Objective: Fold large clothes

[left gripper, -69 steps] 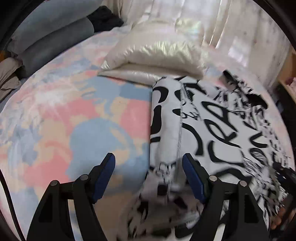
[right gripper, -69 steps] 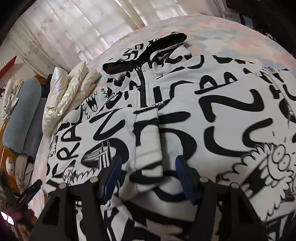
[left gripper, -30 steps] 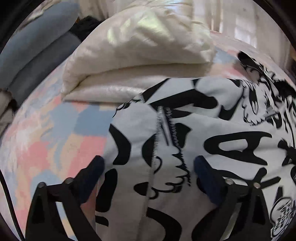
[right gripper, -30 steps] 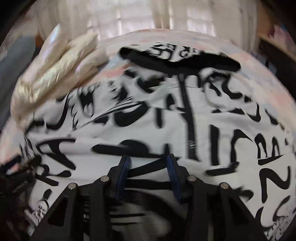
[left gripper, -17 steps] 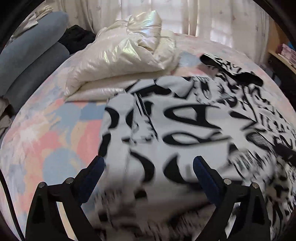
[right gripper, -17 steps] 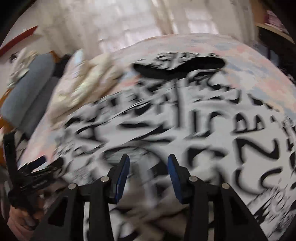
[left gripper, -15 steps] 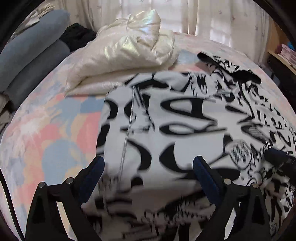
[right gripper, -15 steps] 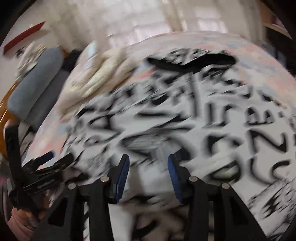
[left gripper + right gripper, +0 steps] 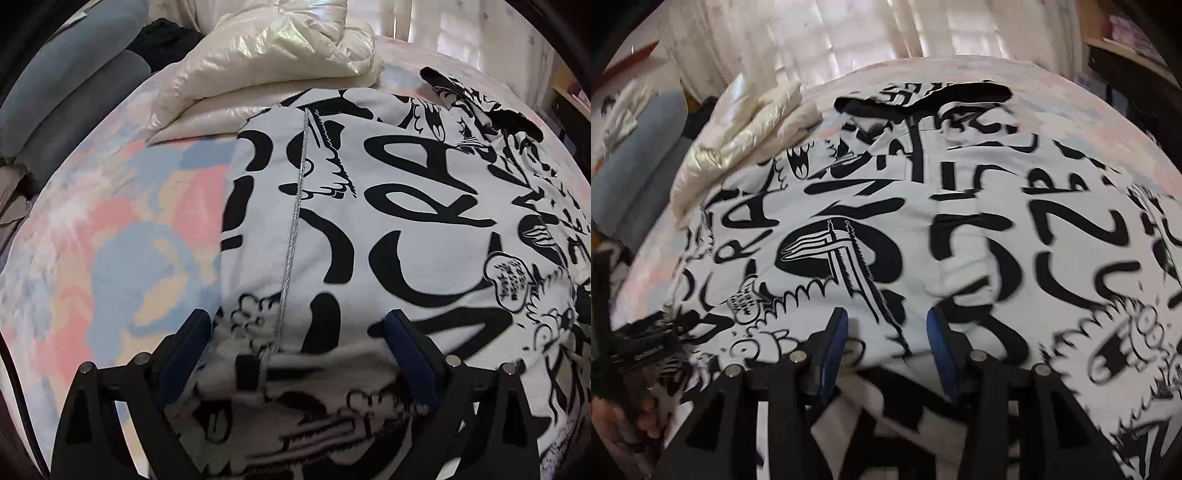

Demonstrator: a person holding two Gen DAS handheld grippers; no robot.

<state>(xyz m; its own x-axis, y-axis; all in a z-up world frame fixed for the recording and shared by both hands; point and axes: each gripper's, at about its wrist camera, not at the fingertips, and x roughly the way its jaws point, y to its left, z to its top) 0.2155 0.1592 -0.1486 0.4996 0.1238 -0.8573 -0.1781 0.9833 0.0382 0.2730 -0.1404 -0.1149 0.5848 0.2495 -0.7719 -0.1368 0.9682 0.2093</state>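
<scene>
Mostly, the black-and-white printed jacket (image 9: 388, 229) lay spread on the pastel bed (image 9: 110, 240), its far edge against the cream puffer coat (image 9: 266, 59). Wide open, the left claw (image 9: 297, 341) straddled the jacket's near hem, gripping nothing. The right claw (image 9: 886, 332) stood partly open above blurred fabric; contact was unclear.

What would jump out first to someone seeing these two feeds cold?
The white jacket with bold black graffiti lettering, spread across the pastel bedspread and filling both views. Next, the shiny cream puffer jacket heaped at its far left edge. Both grippers hover open over the near hem.
</scene>
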